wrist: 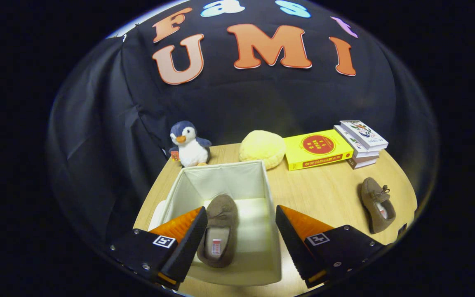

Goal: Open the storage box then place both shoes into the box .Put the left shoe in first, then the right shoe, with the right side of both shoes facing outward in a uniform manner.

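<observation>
Gripper (241, 237): fingers spread wide, nothing pinched between them; it hangs over the near part of the box.
Left finger (186, 237): right beside the shoe in the box; contact cannot be told.
Right finger (293, 237): over the box's right wall, apart from the shoe.
Box (268, 194): open, cream fabric, square, standing at the table's near edge towards the left side; its lid is off.
Shoe in box (219, 231): brown moccasin lying flat on the box floor against the left side, toe pointing to the far wall, opening up, a small label visible on the insole.
Second shoe (377, 204): same brown kind with a small bow, lying on the table near the right edge, well apart from the box, toe towards the far side.
Table (324, 189): light wood.
Penguin (189, 145): plush toy upright at the far left corner, just behind the box.
Cushion (262, 149): yellow, round, at the far edge beside the penguin.
Yellow book (317, 148): flat at the far edge, right of the cushion.
Book stack (361, 142): at the far right corner, touching the yellow book.
</observation>
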